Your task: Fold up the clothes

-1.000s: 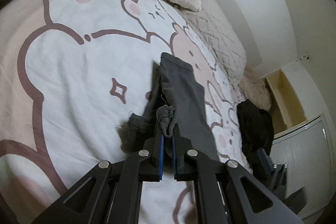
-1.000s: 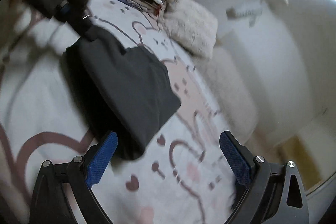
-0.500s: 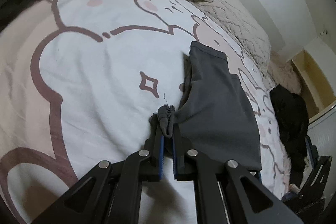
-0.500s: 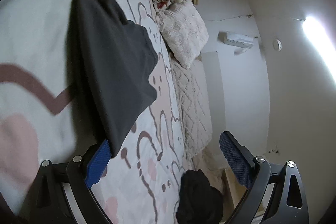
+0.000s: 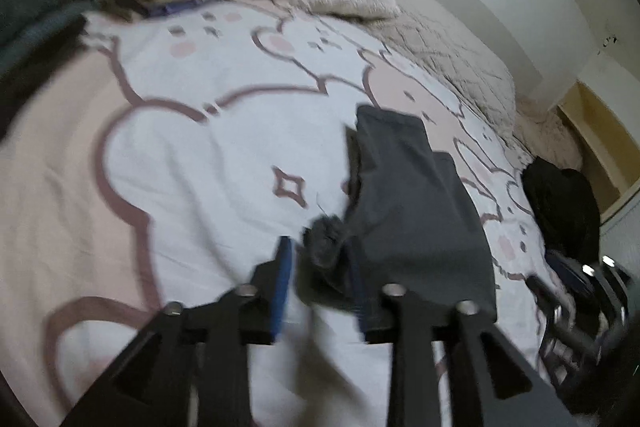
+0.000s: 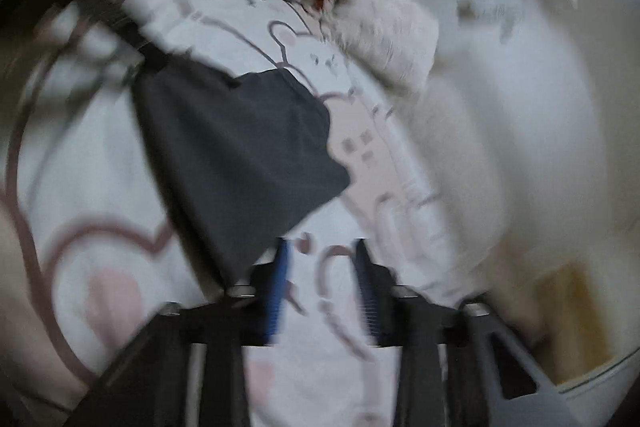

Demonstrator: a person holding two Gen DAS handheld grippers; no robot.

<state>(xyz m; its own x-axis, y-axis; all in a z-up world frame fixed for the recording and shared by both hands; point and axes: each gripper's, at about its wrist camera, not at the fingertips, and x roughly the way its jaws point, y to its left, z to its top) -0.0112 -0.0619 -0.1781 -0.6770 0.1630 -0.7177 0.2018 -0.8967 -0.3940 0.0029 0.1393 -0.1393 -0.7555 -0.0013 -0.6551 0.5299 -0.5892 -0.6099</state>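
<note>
A folded dark grey garment [image 5: 416, 211] is laid flat on the cartoon-print bedspread [image 5: 192, 155]. The left gripper [image 5: 320, 279] is opening — a bunched corner sits unpinched between its jaws. The right gripper [image 6: 322, 287] is closing on nothing, just beside the garment's near edge.

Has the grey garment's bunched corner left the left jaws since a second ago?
Yes. The left gripper was clamped on the corner; now its jaws are opening and the grey garment lies on the bedspread beside the same star print.
</note>
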